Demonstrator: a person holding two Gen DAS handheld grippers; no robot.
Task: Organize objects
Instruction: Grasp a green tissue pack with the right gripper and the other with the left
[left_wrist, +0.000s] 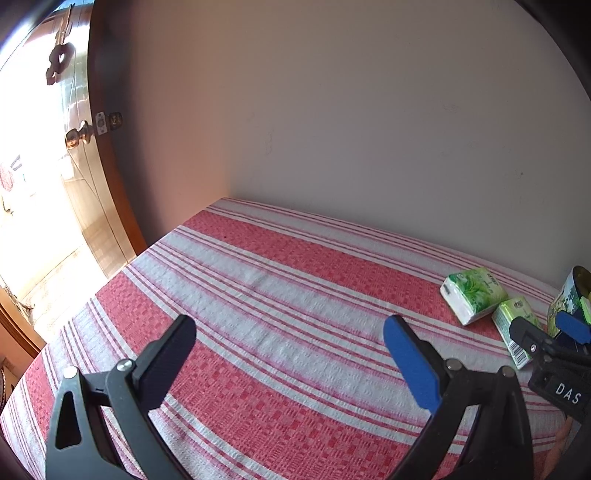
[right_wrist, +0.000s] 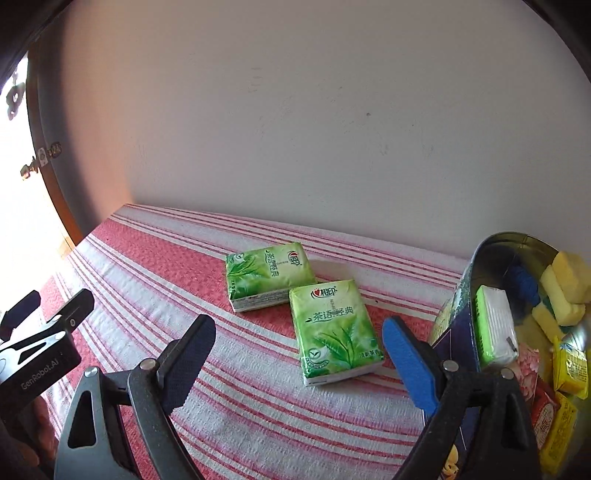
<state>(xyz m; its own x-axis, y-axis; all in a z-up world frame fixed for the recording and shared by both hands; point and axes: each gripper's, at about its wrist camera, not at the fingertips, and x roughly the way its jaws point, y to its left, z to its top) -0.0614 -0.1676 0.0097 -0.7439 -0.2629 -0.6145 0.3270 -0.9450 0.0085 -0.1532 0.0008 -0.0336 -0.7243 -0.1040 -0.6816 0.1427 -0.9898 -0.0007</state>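
Two green tissue packs lie flat on the red-and-white striped cloth: a near pack (right_wrist: 334, 332) and a far pack (right_wrist: 267, 275), touching at a corner. They also show at the right of the left wrist view (left_wrist: 474, 293) (left_wrist: 515, 325). A round tin (right_wrist: 461, 306) at the right holds a third green pack (right_wrist: 495, 328), yellow sponges (right_wrist: 565, 288) and snack packets (right_wrist: 570, 373). My right gripper (right_wrist: 295, 365) is open and empty, just in front of the near pack. My left gripper (left_wrist: 291, 363) is open and empty over bare cloth.
The striped cloth (left_wrist: 280, 295) covers the table, which stands against a plain wall. A brown door (left_wrist: 99, 155) with a knob stands open at the left, beyond the table's left edge. The right gripper (left_wrist: 554, 341) shows at the right of the left wrist view.
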